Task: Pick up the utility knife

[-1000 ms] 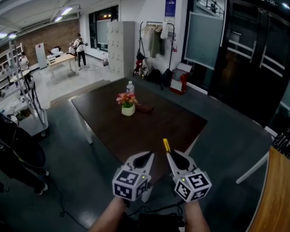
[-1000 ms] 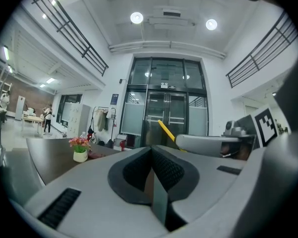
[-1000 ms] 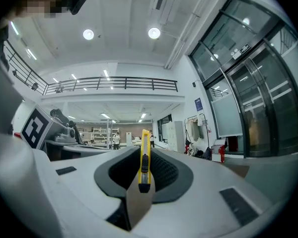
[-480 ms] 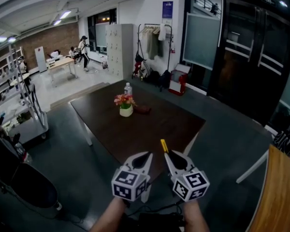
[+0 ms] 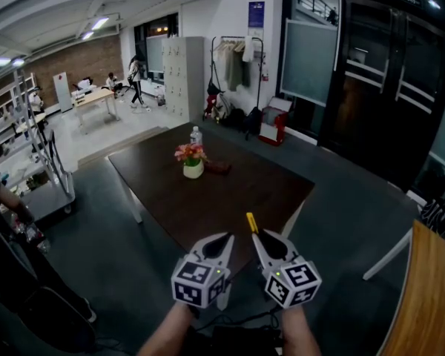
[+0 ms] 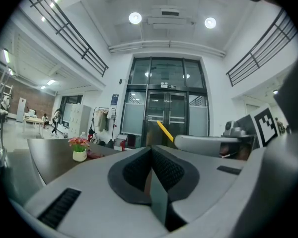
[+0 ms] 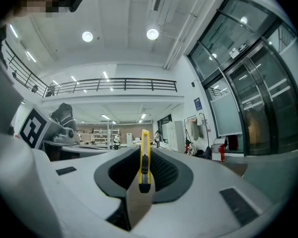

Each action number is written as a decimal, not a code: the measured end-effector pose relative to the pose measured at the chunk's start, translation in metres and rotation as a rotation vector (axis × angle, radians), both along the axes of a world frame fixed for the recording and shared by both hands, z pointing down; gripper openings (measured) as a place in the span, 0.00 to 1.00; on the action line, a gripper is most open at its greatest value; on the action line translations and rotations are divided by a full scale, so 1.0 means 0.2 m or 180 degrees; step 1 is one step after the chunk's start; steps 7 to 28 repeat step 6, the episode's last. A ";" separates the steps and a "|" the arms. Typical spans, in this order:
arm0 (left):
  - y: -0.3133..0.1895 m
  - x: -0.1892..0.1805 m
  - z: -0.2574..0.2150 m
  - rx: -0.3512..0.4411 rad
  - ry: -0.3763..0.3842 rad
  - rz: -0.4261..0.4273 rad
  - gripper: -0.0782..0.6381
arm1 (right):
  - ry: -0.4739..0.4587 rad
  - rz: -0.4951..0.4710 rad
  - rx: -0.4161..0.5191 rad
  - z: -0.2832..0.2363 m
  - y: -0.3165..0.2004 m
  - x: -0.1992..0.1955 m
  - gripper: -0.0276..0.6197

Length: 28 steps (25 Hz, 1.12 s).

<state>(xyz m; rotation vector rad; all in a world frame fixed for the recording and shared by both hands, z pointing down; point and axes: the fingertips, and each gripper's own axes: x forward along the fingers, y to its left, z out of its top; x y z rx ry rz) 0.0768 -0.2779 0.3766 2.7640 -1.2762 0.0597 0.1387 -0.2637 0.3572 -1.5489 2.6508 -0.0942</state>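
The utility knife [image 7: 144, 162] is yellow with a black slider; the left gripper [image 5: 225, 239] and right gripper [image 5: 259, 238] are pale grey, cubes patterned black-and-white; the table [image 5: 230, 199] is dark brown; the flowers [image 5: 190, 153] pink.

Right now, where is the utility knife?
The utility knife is clamped in the jaws of the right gripper. In the head view its yellow end shows against the near corner of the dark table, just right of the left gripper.

Dark table [image 5: 230, 199] bears flowerpot [image 5: 193, 170] (bottle [image 5: 196, 135] behind).
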 end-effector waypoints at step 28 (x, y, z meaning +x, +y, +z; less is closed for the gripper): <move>0.02 0.02 0.00 -0.0005 0.0020 0.0014 0.12 | -0.0017 -0.0012 0.0004 0.02 0.01 0.01 0.15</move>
